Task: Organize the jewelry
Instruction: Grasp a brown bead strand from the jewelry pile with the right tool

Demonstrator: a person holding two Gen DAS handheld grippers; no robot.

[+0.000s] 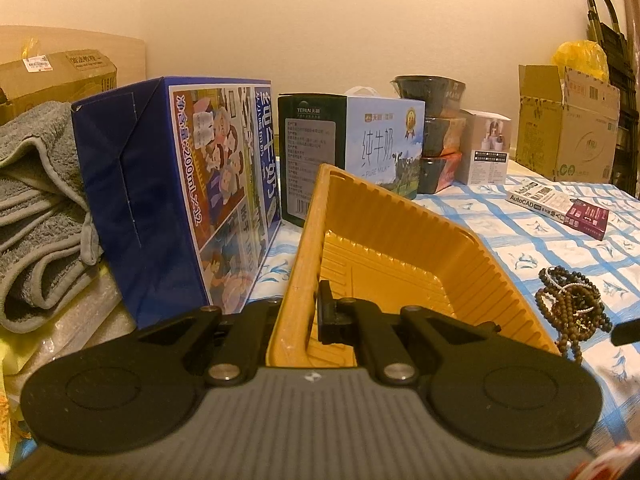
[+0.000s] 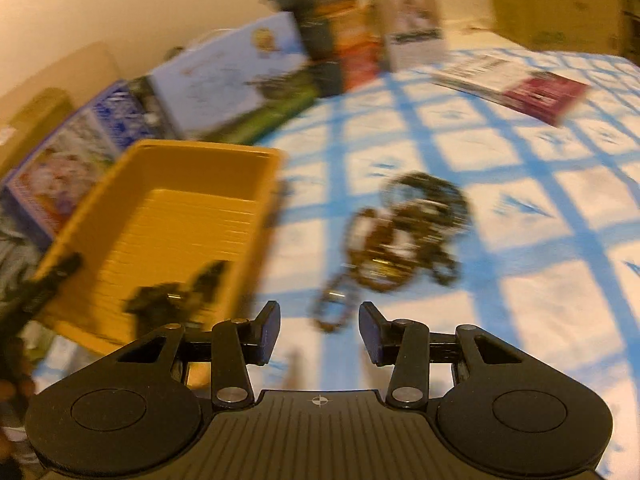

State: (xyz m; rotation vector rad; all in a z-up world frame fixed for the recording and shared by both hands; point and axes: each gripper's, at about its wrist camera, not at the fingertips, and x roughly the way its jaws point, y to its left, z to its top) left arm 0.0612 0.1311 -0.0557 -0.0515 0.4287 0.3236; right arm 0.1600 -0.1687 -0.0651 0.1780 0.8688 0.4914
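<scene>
At the bottom of the left wrist view, the left gripper [image 1: 298,316] is clamped tight on the near wall of the yellow tray [image 1: 384,216], one finger outside and one inside, and the tray looks tipped up towards the camera. At the bottom of the right wrist view, the right gripper [image 2: 319,330] stands partly open with nothing between its pads; the picture is smeared, so fine detail is lost.

Just beyond the right gripper, in the middle of that frame, the jewelry [image 2: 404,236] lies in a heap on the blue-checked cloth [image 2: 520,208] that covers the bench. It reads as several strings of small dark brown beads tangled together, with a pale strand and a glint of metal among them. In the left wrist view the same heap sits at the right edge, just beside the tray but outside it.

The tray appears empty in the left wrist view; a dark blur in its near corner in the right wrist view looks like the left gripper's finger. So the sorting seems barely begun: the beads are yet to be picked up and placed in the tray.

Further back, milk cartons [image 1: 176,184] line the wall.
</scene>
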